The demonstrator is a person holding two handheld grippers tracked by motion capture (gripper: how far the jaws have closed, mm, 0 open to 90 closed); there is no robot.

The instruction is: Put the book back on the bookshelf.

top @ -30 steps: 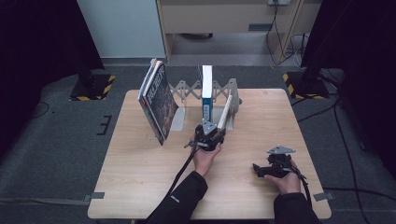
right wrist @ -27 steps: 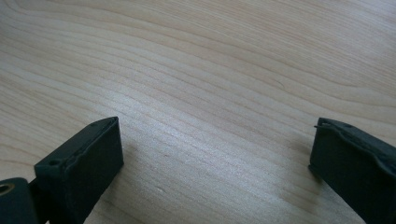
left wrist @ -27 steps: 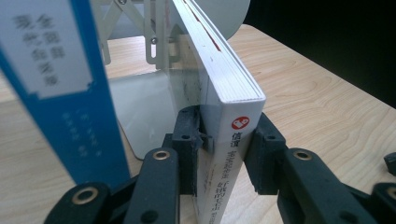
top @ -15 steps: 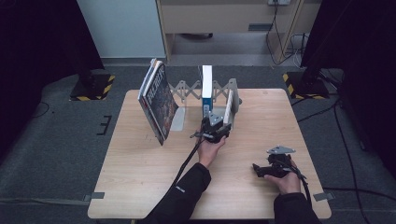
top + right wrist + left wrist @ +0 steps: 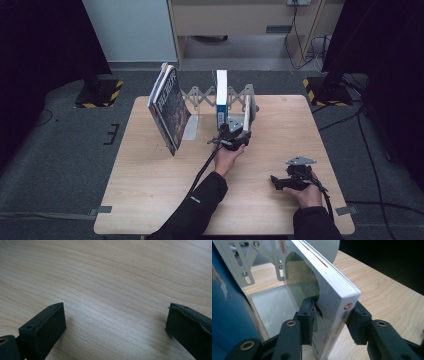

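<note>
- Wood-grain table (image 5: 150, 200) sits on grey floor (image 5: 60, 165) between dark curtains.
- Your left gripper (image 5: 235, 136), jaws just opening, straddles the white book (image 5: 332, 287) in the rack (image 5: 200, 95) at twelve o'clock.
- Your right gripper (image 5: 295, 180) rests, jaws spread, at five o'clock.

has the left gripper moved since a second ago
Yes. The left gripper has gone up the high view, closer to the book rack; its jaws have just been opening, with the white book between them.
</note>
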